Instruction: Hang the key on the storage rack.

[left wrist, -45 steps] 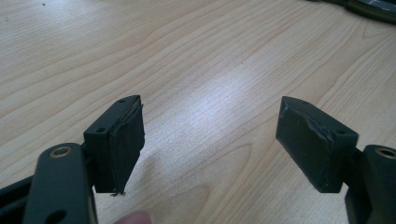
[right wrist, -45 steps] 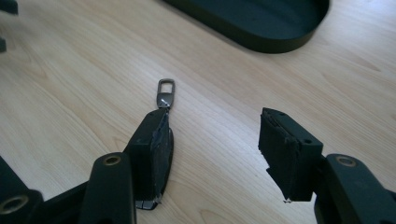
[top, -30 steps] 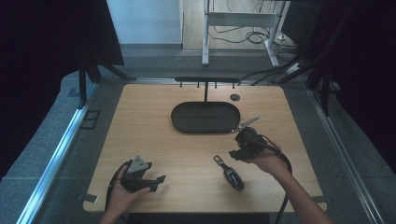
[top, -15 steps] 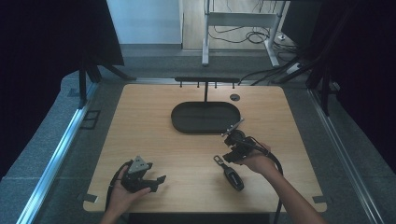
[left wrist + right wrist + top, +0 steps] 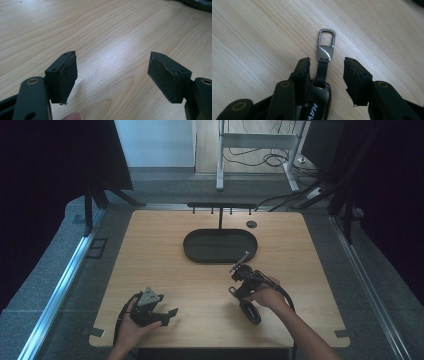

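Note:
A black car key fob lies on the wooden table right of centre, its strap ending in a small metal clasp. My right gripper hovers low over the strap end, held by a hand from the lower right. In the right gripper view the open right gripper has one jaw on each side of the strap, and the fob body with white lettering lies under the left jaw. My left gripper rests near the front left edge. The left gripper is open over bare wood.
A black oval tray sits at the table's middle back, with a thin black hook rack behind it. The tray's rim shows at the top right of the left gripper view. A small round grommet is at the back right.
My right gripper has moved left and toward the key fob, coming down over its strap end. The left gripper has stayed in place.

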`<state>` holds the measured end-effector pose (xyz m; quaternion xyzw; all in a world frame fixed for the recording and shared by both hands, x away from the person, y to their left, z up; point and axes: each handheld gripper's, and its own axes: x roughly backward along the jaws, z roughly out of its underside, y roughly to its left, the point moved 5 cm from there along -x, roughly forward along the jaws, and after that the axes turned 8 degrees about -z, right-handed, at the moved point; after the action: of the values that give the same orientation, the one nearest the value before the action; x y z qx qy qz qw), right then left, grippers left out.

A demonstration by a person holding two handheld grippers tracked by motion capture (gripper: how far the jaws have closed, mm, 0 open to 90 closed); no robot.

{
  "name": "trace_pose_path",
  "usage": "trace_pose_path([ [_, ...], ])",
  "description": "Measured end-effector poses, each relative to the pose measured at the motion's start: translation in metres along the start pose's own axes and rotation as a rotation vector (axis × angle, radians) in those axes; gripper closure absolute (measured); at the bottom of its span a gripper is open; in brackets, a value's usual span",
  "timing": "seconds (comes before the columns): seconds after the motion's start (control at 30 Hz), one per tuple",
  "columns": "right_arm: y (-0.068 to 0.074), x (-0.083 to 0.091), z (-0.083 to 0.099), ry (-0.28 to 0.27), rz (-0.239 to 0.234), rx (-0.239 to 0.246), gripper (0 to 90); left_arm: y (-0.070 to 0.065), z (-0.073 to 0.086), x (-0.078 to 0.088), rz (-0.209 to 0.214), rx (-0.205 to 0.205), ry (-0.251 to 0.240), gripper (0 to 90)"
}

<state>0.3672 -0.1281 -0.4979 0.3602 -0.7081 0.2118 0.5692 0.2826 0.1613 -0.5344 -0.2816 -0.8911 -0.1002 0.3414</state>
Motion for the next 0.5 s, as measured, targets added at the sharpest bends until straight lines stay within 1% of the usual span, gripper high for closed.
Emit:
trace_pose_path([
  [0.03,0.001,-0.005,0.001,0.012,-0.004,0.001,57.0,0.0,0.0,0.0,-0.001,0.001,0.0,24.2],
  [0.17,0.0,-0.012,0.002,0.02,-0.009,-0.006,58.2,0.0,0.0,0.0,0.0,-0.001,-0.001,24.2],
  [0.4,-0.002,-0.018,0.004,0.04,-0.019,-0.028,59.7,-0.001,0.0,-0.001,0.0,-0.004,0.003,24.2],
  [0.47,-0.002,-0.02,0.005,0.047,-0.021,-0.034,59.8,-0.001,0.0,0.0,0.002,-0.002,-0.003,24.2],
  [0.5,-0.003,-0.022,0.005,0.051,-0.021,-0.045,61.3,0.0,-0.001,0.001,0.001,-0.002,-0.005,24.2],
])
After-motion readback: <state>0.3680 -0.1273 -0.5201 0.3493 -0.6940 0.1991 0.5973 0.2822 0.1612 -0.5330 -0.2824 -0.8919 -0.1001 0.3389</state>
